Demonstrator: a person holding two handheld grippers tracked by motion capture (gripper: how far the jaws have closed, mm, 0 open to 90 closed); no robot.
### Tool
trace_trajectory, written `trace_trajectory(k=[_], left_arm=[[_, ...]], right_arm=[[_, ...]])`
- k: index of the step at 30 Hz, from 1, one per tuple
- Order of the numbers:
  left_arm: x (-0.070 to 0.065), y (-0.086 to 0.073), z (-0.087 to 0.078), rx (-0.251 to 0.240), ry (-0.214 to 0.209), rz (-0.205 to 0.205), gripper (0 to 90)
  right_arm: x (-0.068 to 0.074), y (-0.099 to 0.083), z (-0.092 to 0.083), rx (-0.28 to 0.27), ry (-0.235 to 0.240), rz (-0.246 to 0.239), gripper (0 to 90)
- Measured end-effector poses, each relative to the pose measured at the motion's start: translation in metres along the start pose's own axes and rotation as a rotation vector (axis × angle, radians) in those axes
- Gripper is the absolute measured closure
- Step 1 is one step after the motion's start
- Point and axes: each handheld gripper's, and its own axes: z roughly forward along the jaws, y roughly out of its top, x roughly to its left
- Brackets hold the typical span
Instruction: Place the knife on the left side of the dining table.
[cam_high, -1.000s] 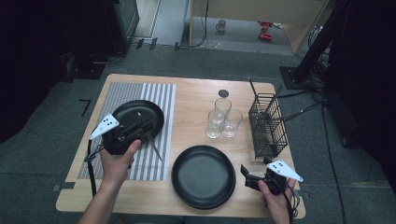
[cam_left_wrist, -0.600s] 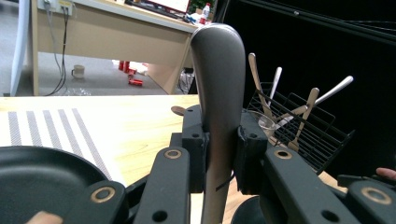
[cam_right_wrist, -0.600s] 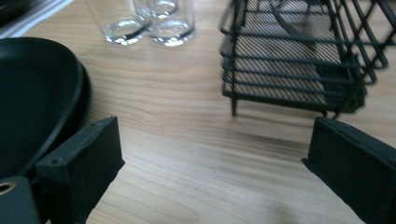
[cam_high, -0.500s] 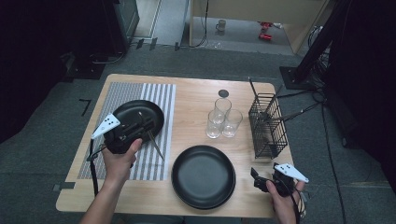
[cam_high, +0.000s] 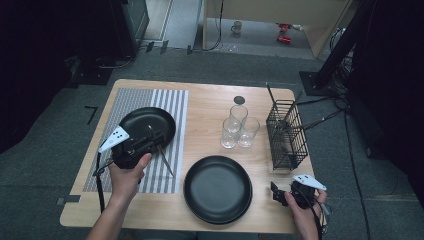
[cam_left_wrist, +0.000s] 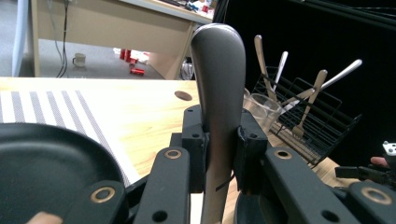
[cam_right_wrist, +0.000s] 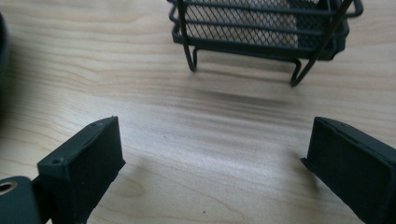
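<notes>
Pale wooden tabletop (cam_high: 210, 107) fills mid-frame; at centre left, over the black round plate (cam_high: 155, 122) on the striped mat (cam_high: 172, 102), the left gripper (cam_high: 145, 142) is seen pinching a slim, smooth metal utensil (cam_left_wrist: 218, 93). Stiff, light and slippery, it is best gripped mid-handle. At lower right, the right gripper (cam_high: 276, 194) rests with jaws spread.

A wooden table (cam_high: 210, 107) is carrying a striped mat (cam_high: 170, 107) at frame left, a black plate (cam_high: 217, 189) at lower centre, three glasses (cam_high: 239, 127), and a wire rack (cam_high: 286, 135) at right
</notes>
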Motion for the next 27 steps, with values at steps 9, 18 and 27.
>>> trace_trajectory(k=[9,18,27], left_arm=[[0.006,-0.003,-0.009,-0.010,0.008,-0.024,78.6],[0.002,0.001,-0.004,-0.004,-0.001,-0.037,78.7],[0.005,0.002,0.006,-0.023,-0.009,-0.047,78.7]], right_arm=[[-0.001,-0.001,0.001,0.037,-0.046,-0.008,4.8],[0.002,0.000,0.003,0.043,-0.065,-0.019,4.0],[0.002,-0.001,0.002,0.043,-0.063,-0.013,3.9]])
